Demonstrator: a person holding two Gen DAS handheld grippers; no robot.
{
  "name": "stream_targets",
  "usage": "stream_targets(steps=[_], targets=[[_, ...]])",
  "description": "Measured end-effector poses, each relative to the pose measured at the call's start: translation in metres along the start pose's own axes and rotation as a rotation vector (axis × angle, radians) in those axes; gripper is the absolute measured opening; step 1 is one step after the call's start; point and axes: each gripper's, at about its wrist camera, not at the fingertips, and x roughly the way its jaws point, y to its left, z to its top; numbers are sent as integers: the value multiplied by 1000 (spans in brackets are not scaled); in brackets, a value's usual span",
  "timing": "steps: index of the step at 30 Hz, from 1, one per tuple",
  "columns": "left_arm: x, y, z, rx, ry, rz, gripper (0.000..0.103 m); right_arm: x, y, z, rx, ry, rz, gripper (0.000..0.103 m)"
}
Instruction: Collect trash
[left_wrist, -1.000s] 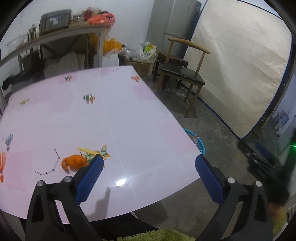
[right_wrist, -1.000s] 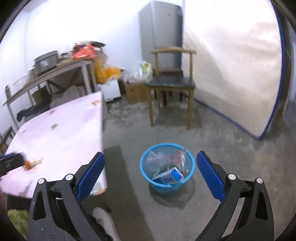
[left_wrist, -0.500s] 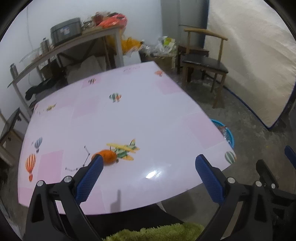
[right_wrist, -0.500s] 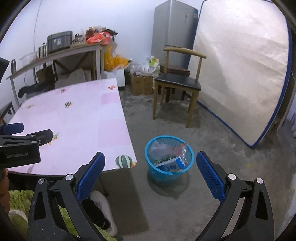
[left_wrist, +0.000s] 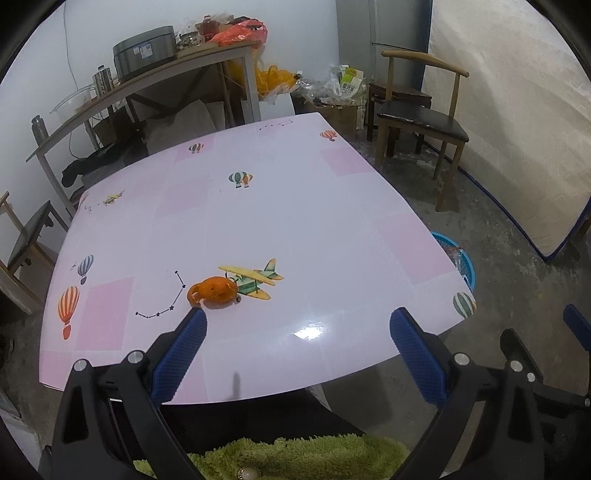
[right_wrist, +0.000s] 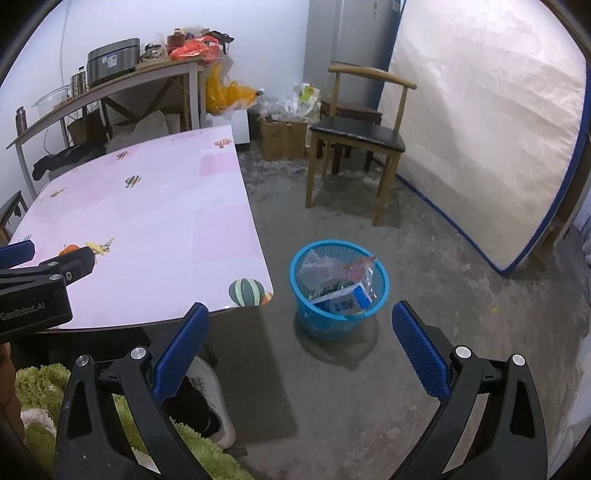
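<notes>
A curl of orange peel (left_wrist: 214, 291) lies on the pink table (left_wrist: 280, 206) near its front edge, beside a printed airplane. My left gripper (left_wrist: 297, 334) hovers open just short of the peel, its left pad (left_wrist: 181, 350) close in front of it. My right gripper (right_wrist: 301, 328) is open over the floor, empty, with the blue trash basket (right_wrist: 306, 310) just beyond its fingers. The basket holds a milk carton (right_wrist: 345, 301) and plastic wrappers. In the right wrist view the peel (right_wrist: 70, 248) shows small behind the left gripper's body (right_wrist: 37, 291).
A wooden chair (right_wrist: 356, 134) stands beyond the basket, a mattress (right_wrist: 487, 122) leans at the right. A shelf table (left_wrist: 147, 74) with a cooker and bags lines the back wall. A white shoe (right_wrist: 212, 402) and green fuzzy fabric (left_wrist: 288, 458) sit at the near edge.
Both views swung and pulled back: the left gripper now faces the table more squarely with the peel ahead of its left finger; the right gripper view moved right, showing table and basket. Both stay open.
</notes>
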Motion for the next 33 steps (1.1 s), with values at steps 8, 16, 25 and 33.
stream_targets(steps=[8,16,25,33], targets=[[-2,-3,2,5,-1,-6,97,-1,-2,1,18,3,-16,95],[-4,-9,5,16,-9,-29,97,-2,-10,0,41,9,-42,95],[-8,-22,12,35,-22,-63,97,-7,-21,2,72,-14,-60,95],[-10,-33,18,33,-30,-61,97,-4,-34,3,93,-21,-56,95]])
